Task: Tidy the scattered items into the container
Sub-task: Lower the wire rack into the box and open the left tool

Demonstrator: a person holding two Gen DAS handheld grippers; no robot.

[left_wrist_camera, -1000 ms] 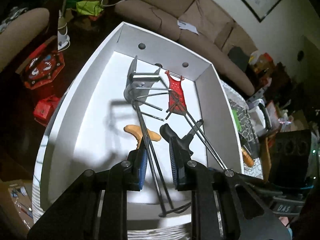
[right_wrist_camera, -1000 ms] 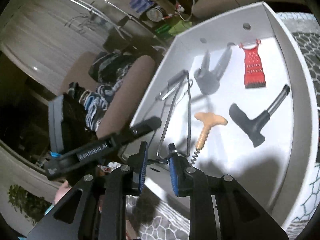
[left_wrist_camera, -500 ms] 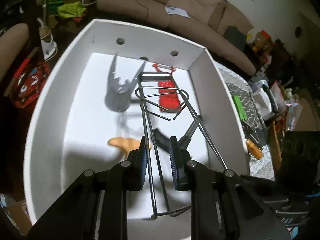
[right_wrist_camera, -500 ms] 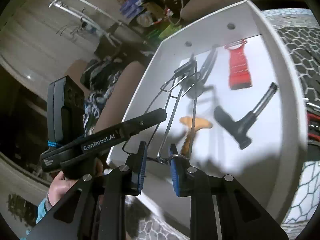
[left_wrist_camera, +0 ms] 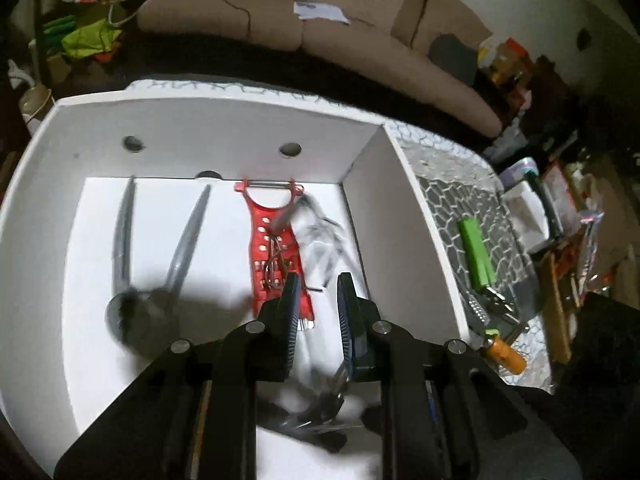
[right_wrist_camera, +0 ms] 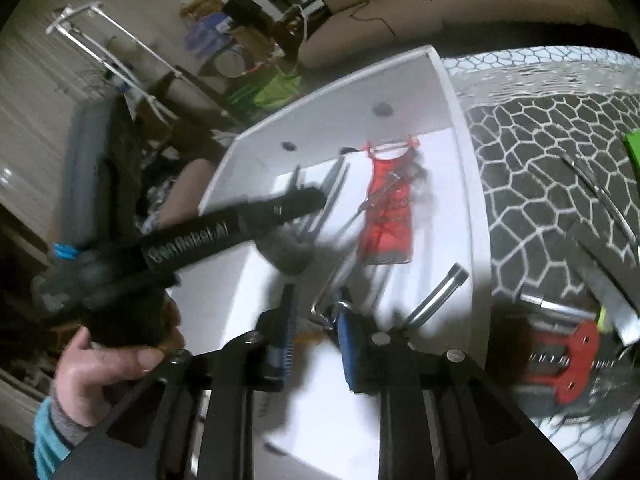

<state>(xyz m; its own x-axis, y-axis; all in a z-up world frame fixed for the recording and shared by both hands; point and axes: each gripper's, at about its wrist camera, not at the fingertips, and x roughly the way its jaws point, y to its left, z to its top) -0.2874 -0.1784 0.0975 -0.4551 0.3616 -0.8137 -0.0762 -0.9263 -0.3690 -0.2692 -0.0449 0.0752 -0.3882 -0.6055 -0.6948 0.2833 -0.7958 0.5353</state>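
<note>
Wire tool being set into the white rectangular box (left_wrist_camera: 404, 216)

Both claws, left (left_wrist_camera: 318, 320) and right (right_wrist_camera: 316, 334), are seen apart; the blurred silver wire tool (left_wrist_camera: 320, 232) is best lowered flat beside the red perforated peeler (left_wrist_camera: 276, 248).

Brown sofa (left_wrist_camera: 360, 40), white drying rack (right_wrist_camera: 116, 52)

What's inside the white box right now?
In the white box: grey tongs, a red peeler with a blurred wire tool across it, and a black-handled tool. The left gripper hides whatever lies below it.
</note>
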